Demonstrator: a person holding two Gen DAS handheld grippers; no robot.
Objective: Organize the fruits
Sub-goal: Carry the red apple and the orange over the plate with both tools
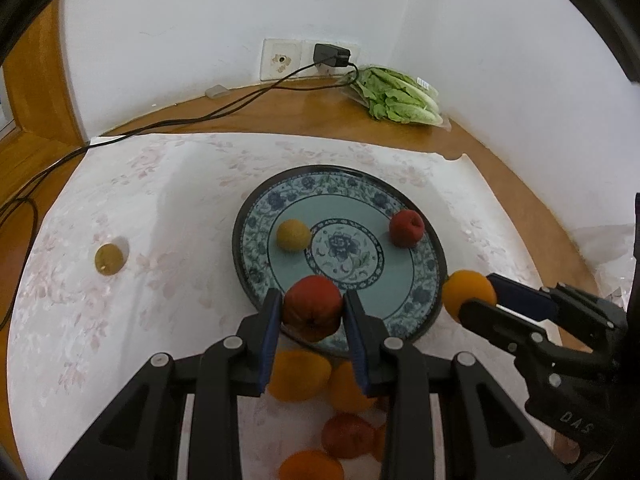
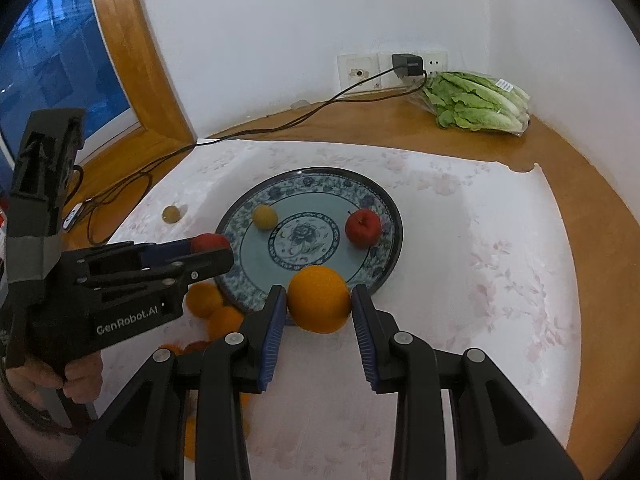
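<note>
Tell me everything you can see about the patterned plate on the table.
The plate is round, glossy and looks ceramic, with a dark rim, a blue-and-white floral border, a plain pale blue-green field and a flower medallion in the middle. It lies flat on the white floral tablecloth. A red apple and a small yellow fruit rest on it, at opposite sides of the medallion.

red apple held over plate rim | orange held at near rim | yellow fruit, apple on plate

Wooden worktop carries a floral sheet, bagged lettuce and a cable. On the sheet: plate, loose fruit.
</note>
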